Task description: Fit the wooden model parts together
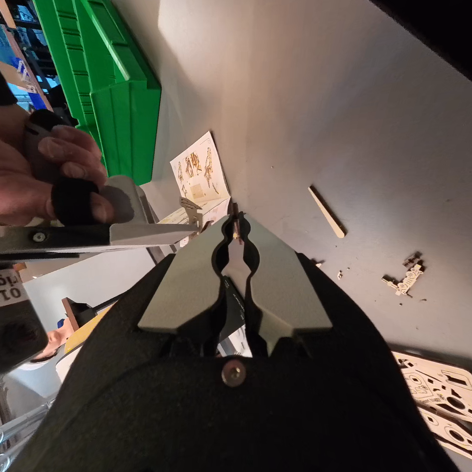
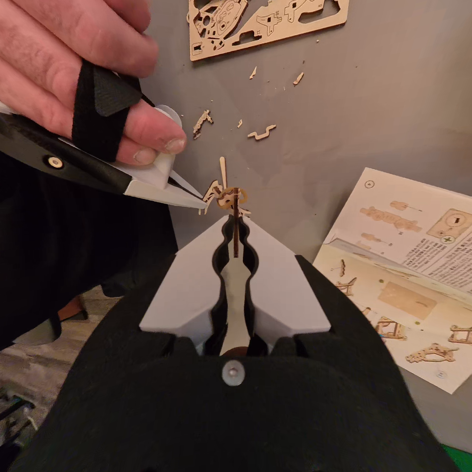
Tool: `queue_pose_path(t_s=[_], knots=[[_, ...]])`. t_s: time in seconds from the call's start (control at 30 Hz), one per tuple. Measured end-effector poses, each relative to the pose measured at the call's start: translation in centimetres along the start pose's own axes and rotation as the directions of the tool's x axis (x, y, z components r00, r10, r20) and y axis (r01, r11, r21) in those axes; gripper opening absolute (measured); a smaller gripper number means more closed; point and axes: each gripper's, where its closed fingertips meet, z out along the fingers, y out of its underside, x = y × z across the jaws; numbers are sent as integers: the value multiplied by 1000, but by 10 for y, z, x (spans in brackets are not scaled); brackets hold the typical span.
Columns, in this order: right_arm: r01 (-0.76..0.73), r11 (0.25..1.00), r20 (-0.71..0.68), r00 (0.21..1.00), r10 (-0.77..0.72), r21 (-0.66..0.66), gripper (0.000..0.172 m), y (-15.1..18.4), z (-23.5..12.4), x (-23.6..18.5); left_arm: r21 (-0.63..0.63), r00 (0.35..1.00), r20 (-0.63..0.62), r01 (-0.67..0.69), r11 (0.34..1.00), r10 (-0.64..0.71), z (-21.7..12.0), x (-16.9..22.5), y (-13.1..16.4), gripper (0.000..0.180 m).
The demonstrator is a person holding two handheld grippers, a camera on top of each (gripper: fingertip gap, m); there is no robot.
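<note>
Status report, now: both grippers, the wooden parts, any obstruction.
Right gripper shut on thin flat wooden part, edge-on. Left gripper pinching pale laser-cut wooden piece beside it. Parts close, join unclear. Open instruction booklet alongside, not blocking.

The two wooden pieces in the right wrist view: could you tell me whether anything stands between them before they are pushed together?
Nothing visible stands between them. The left tool pinches a small flat piece right beside the wooden part clamped edge-on in the right tool. Only a rubber band wraps that part near the joint.
</note>
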Motion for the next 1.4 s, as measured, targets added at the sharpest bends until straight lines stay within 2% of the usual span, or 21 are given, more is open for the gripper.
queue_pose_path(t_s=[0.03, 0.47, 0.97, 1.4], knots=[[-16, 1000, 15, 1000, 16, -1, 1, 1, 0, -1, 3, 1000, 1, 2, 1000, -2, 0, 0, 0, 2], [-143, 987, 99, 986, 135, 77, 0, 3, 2, -1, 11, 998, 39, 51, 999, -52, -5, 1, 4, 2], [-177, 961, 94, 983, 160, 213, 1, 0, 9, -2, 54, 985, 78, 151, 987, -155, -5, 6, 3, 1], [-228, 914, 156, 970, 186, 334, 1, -7, 26, 4, 67, 959, 142, 238, 969, -246, 6, 19, 6, 2]])
